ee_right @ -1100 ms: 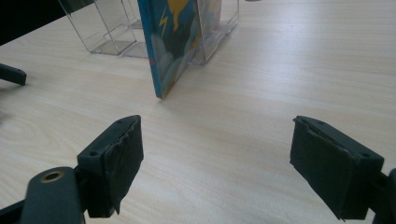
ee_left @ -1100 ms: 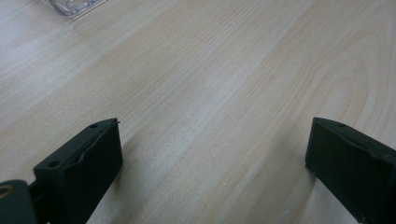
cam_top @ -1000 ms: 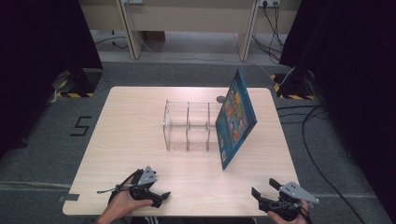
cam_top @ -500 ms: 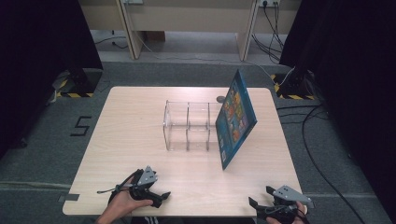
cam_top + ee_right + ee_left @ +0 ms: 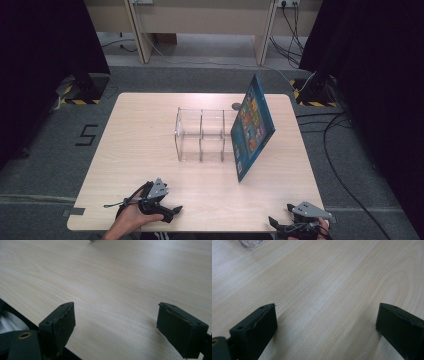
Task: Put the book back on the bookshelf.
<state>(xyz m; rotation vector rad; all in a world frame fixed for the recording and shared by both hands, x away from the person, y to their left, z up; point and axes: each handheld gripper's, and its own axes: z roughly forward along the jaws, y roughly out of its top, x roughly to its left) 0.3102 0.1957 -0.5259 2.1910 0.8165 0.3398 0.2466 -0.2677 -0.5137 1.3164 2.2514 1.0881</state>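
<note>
Left tongs (image 5: pixel 172 210) spread wide, nothing between the jaws, low over bare tabletop (image 5: pixel 150 145) at the near edge. Right tongs (image 5: pixel 274 222) also spread wide and empty, at the near right edge, probably just overhanging it. Book (image 5: pixel 252 125) stands tilted at the right end of the clear three-bay organizer (image 5: pixel 202 135), leaning on it, mid-tabletop, well apart from both tongs. Versus 1 s ago: right tongs pulled back nearer; left unchanged.
</note>
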